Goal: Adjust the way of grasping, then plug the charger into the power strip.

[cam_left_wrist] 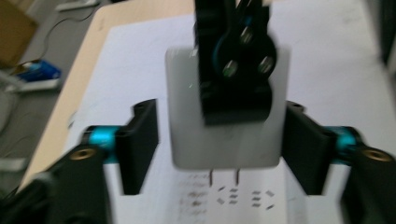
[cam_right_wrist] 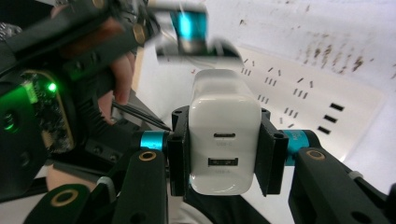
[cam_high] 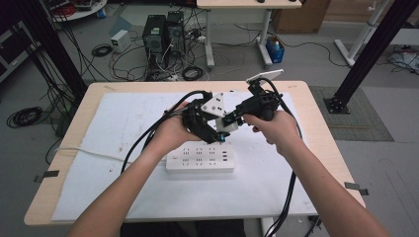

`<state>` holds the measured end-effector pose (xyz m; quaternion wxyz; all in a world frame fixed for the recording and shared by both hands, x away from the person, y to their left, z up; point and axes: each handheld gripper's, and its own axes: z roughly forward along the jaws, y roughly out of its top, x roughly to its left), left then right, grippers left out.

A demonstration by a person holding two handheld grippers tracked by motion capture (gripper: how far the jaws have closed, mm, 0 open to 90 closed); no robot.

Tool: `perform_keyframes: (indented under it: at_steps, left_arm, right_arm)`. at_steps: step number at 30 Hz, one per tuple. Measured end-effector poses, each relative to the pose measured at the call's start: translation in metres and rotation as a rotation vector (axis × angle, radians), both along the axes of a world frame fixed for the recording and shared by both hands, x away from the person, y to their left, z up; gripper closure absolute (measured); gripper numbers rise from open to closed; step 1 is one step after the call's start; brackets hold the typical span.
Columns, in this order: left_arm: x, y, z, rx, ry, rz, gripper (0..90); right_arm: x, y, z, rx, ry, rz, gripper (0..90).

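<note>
A white USB charger [cam_right_wrist: 224, 116] with two ports facing the camera is clamped between the jaws of my right gripper [cam_right_wrist: 225, 147]. In the high view the charger [cam_high: 223, 123] hangs over the mat, just above a white power strip [cam_high: 200, 157]. My left gripper [cam_left_wrist: 219, 144] stands open, one jaw on each side of the charger [cam_left_wrist: 187, 140] with a small gap on both sides. The charger's two prongs point down toward the strip's sockets [cam_left_wrist: 233, 196]. The right gripper [cam_left_wrist: 233, 60] covers the charger's upper face. In the high view the left gripper [cam_high: 210, 131] and right gripper [cam_high: 232, 120] meet at the table's middle.
The power strip lies on a white mat [cam_high: 123, 123] that covers most of the wooden table [cam_high: 316, 98]; its white cord runs off to the left. Black cables trail from both grippers toward the front edge. Computers and cables sit on the floor beyond the table.
</note>
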<state>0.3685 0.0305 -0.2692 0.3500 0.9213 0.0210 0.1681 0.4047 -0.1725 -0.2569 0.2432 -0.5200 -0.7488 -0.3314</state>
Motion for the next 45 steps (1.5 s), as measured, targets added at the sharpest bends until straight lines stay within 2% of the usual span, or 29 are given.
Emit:
perform_keyframes:
  at_steps: [2, 6, 8, 10, 12, 13, 15, 18, 19, 20, 25, 28, 32, 38, 43, 45]
  left_arm:
    - [-0.001, 0.009, 0.000, 0.019, 0.010, 0.041, 26.0]
    - [0.001, 0.036, 0.004, 0.116, 0.051, 0.102, 23.7]
    - [0.003, 0.052, 0.006, 0.172, 0.063, 0.144, 23.7]
    - [0.005, 0.068, 0.006, 0.228, 0.113, 0.184, 23.7]
    - [0.006, 0.085, 0.006, 0.279, 0.124, 0.236, 23.7]
    - [0.007, 0.092, 0.005, 0.308, 0.147, 0.256, 23.7]
    - [0.007, 0.105, 0.005, 0.348, 0.150, 0.290, 23.7]
    - [0.009, 0.122, 0.006, 0.373, 0.168, 0.325, 23.7]
    - [0.009, 0.122, 0.006, 0.373, 0.168, 0.325, 23.7]
    - [0.009, 0.129, 0.007, 0.379, 0.176, 0.331, 23.7]
    - [0.007, 0.139, 0.008, 0.388, 0.176, 0.334, 23.7]
    - [0.006, 0.142, 0.009, 0.390, 0.176, 0.339, 23.7]
    - [0.004, 0.142, 0.009, 0.386, 0.178, 0.337, 23.7]
    - [0.000, 0.139, 0.009, 0.388, 0.172, 0.326, 23.7]
    - [-0.002, 0.141, 0.009, 0.382, 0.181, 0.322, 23.7]
    - [-0.003, 0.142, 0.008, 0.379, 0.182, 0.324, 23.7]
  right_arm:
    - [0.001, -0.004, 0.005, -0.039, -0.045, 0.004, 62.3]
    - [-0.001, -0.009, 0.022, -0.236, -0.209, 0.045, 62.2]
    - [-0.002, -0.008, 0.030, -0.335, -0.281, 0.097, 62.2]
    - [-0.005, -0.005, 0.038, -0.429, -0.357, 0.150, 62.2]
    - [-0.009, -0.001, 0.044, -0.537, -0.441, 0.196, 62.2]
    - [-0.011, 0.002, 0.047, -0.585, -0.473, 0.219, 62.2]
    - [-0.013, 0.007, 0.052, -0.636, -0.509, 0.268, 62.2]
    - [-0.014, 0.011, 0.056, -0.653, -0.538, 0.314, 62.1]
    - [-0.014, 0.013, 0.058, -0.664, -0.549, 0.323, 62.1]
    - [-0.014, 0.014, 0.058, -0.665, -0.552, 0.331, 62.2]
    - [-0.014, 0.020, 0.056, -0.687, -0.551, 0.403, 62.1]
    - [-0.014, 0.021, 0.054, -0.690, -0.553, 0.449, 62.2]
    - [-0.014, 0.022, 0.057, -0.666, -0.556, 0.472, 62.2]
    - [-0.014, 0.028, 0.056, -0.675, -0.550, 0.506, 62.1]
    - [-0.009, 0.039, 0.048, -0.675, -0.542, 0.548, 62.2]
    - [-0.004, 0.045, 0.042, -0.681, -0.535, 0.584, 62.2]
